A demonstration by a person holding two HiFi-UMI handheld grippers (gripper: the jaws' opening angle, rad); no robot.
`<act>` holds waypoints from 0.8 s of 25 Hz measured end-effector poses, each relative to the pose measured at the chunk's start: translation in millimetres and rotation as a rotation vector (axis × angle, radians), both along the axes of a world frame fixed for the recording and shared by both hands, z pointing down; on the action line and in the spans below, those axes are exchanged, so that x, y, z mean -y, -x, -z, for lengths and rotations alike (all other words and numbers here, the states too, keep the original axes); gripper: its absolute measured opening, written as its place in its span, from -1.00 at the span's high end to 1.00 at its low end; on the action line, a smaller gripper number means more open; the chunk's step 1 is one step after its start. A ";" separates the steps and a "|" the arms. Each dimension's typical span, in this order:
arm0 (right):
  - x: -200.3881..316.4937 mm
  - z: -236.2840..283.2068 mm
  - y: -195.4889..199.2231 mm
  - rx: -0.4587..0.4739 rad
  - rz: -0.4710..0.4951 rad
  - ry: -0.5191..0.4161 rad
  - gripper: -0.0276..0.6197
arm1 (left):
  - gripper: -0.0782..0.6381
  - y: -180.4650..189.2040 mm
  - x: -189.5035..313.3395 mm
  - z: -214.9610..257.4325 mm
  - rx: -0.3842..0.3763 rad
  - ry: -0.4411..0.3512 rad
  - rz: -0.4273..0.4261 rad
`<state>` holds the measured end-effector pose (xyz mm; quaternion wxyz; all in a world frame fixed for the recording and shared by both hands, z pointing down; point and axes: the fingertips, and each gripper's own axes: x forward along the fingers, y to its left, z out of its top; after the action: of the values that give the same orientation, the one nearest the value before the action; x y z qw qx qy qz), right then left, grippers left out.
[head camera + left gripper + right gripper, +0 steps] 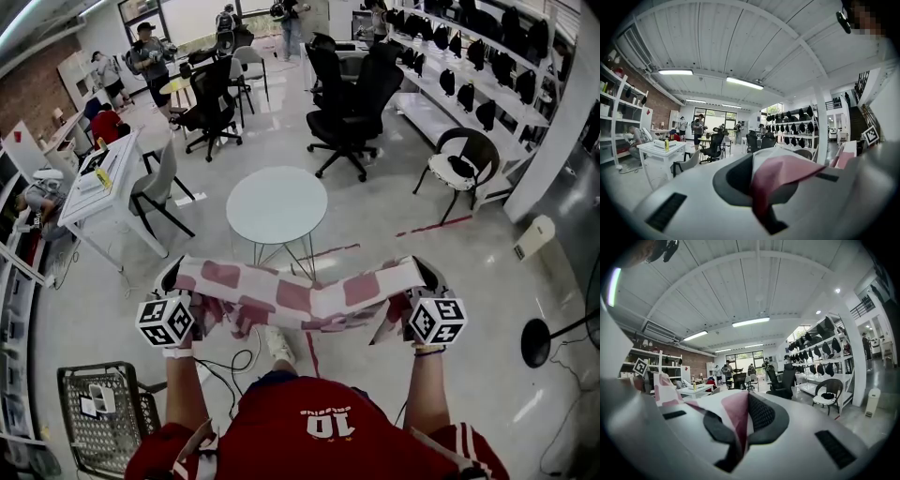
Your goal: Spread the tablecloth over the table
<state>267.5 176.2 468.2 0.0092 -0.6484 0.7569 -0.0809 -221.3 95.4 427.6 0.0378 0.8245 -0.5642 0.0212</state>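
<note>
- Nearest me, forearms (429, 394) reach out level and spread wide.
- My left gripper (176, 279) and right gripper (424, 277) are each clamped on an end of the checked tablecloth (300, 296), I'd say to stretch it flat.
- It hangs short of the round table (277, 202), which is not yet covered.

The cloth (300, 295) was checked in dusty pink and white. The left gripper (761, 185) and right gripper (739, 430) were white with black pads, and each carried black-and-white square patterns. The round table (277, 208) was pale white. The shirt (300, 441) was red with white numerals. The chairs (354, 98) were black. The floor (450, 281) was glossy pale grey with a red line.
</note>
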 end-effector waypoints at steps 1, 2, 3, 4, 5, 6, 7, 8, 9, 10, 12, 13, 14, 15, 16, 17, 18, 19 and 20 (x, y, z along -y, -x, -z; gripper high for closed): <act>0.0 0.3 -0.5 -0.002 -0.002 0.002 0.87 | 0.75 -0.3 -0.1 0.5 0.000 0.000 0.001; 0.1 0.2 -0.6 -0.006 -0.005 0.006 0.87 | 0.75 -0.5 -0.4 0.9 0.000 -0.001 0.001; 0.2 -0.1 -0.1 -0.014 -0.007 0.010 0.87 | 0.75 -0.4 -0.7 1.2 0.000 -0.002 0.002; 0.3 -0.4 1.1 -0.020 -0.006 0.013 0.87 | 0.75 0.0 -1.1 1.4 -0.001 -0.003 0.003; 0.4 -0.3 2.5 -0.021 -0.003 0.011 0.87 | 0.75 0.5 -1.5 1.4 -0.002 -0.003 0.004; 0.5 0.2 4.1 -0.019 0.000 0.007 0.87 | 0.75 1.0 -1.8 1.4 -0.003 -0.003 0.005; 0.4 1.2 5.5 -0.016 0.003 0.002 0.87 | 0.75 1.2 -2.1 1.7 -0.003 -0.004 0.005; 0.3 2.4 6.9 -0.013 0.005 -0.003 0.87 | 0.75 1.2 -2.4 2.3 -0.002 -0.005 0.005; 0.3 3.6 8.1 -0.012 0.008 -0.007 0.87 | 0.75 0.9 -2.7 3.0 -0.002 -0.006 0.004; 0.6 4.7 9.1 -0.012 0.010 -0.010 0.87 | 0.75 0.2 -3.0 3.8 -0.003 -0.007 0.003; 1.5 6.6 9.5 -0.011 0.015 -0.013 0.87 | 0.75 -2.6 -2.8 4.8 -0.005 -0.008 0.001; 1.9 6.9 8.6 -0.010 0.017 -0.013 0.87 | 0.75 -4.7 -2.6 5.1 -0.006 -0.007 0.000; 2.1 6.8 7.4 -0.008 0.017 -0.012 0.87 | 0.75 -6.6 -2.7 5.5 -0.006 -0.006 -0.001; 2.2 6.4 6.3 -0.006 0.016 -0.011 0.87 | 0.75 -7.6 -3.2 6.1 -0.006 -0.006 -0.001; 2.2 5.8 5.2 -0.003 0.015 -0.010 0.87 | 0.75 -7.8 -3.9 6.8 -0.005 -0.007 -0.001; 2.0 5.4 4.3 0.001 0.014 -0.010 0.87 | 0.75 -7.2 -4.8 7.6 -0.005 -0.009 0.001; 2.0 5.4 3.4 0.003 0.013 -0.011 0.87 | 0.75 -6.0 -5.5 8.5 -0.006 -0.011 0.003; 2.5 5.7 2.4 0.006 0.011 -0.013 0.87 | 0.75 -4.3 -5.8 9.5 -0.009 -0.014 0.007; 3.7 6.4 1.3 0.010 0.010 -0.016 0.87 | 0.75 -2.4 -5.5 10.6 -0.013 -0.015 0.011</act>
<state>266.2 172.5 461.8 0.0176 -0.6442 0.7607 -0.0782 -218.8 101.0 417.0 0.0353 0.8217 -0.5687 0.0112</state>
